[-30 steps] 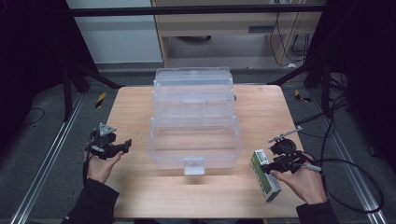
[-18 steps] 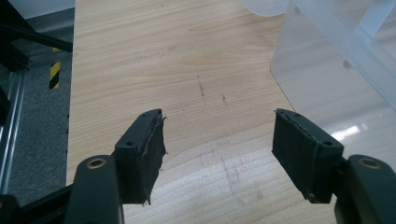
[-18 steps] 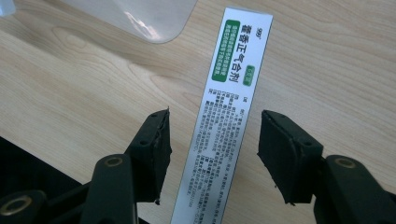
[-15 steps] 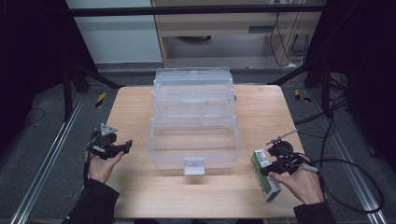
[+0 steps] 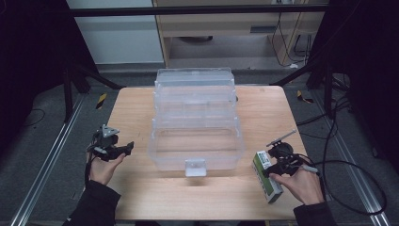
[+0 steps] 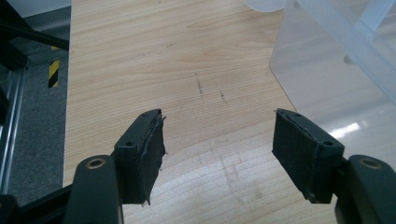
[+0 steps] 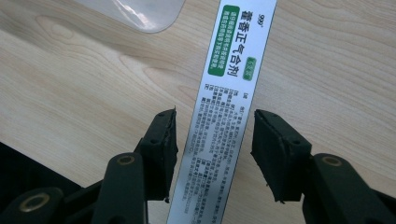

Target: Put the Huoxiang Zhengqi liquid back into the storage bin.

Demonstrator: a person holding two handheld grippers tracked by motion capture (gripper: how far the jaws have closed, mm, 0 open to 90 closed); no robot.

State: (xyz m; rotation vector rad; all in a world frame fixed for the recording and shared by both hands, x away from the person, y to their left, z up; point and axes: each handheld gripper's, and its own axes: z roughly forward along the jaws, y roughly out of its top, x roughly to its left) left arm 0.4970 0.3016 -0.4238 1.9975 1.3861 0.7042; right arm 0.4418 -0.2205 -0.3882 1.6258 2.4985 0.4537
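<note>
A long white-and-green medicine box (image 5: 267, 181) lies flat on the wooden table (image 5: 141, 108) near its front right corner. My right gripper (image 5: 269, 165) straddles it. In the right gripper view the medicine box (image 7: 233, 60) runs up between the two pads, with a thin gap on each side. The right gripper (image 7: 215, 149) is open around it and its jaws have just been closing. At the table's front left, my left gripper (image 5: 126, 148) is held wide open. Its pads (image 6: 149, 154) hover over bare wood with nothing between them.
A large clear plastic organiser box (image 5: 195, 127) stands open in the middle of the table, its front latch (image 5: 195, 167) facing me. Its wall (image 6: 336, 70) is close on the left gripper's right. Dark metal frame rails (image 5: 42, 160) run beside the table.
The right gripper has edged slightly along the medicine box and its jaws have narrowed around it. The left gripper and the organiser have not moved.
</note>
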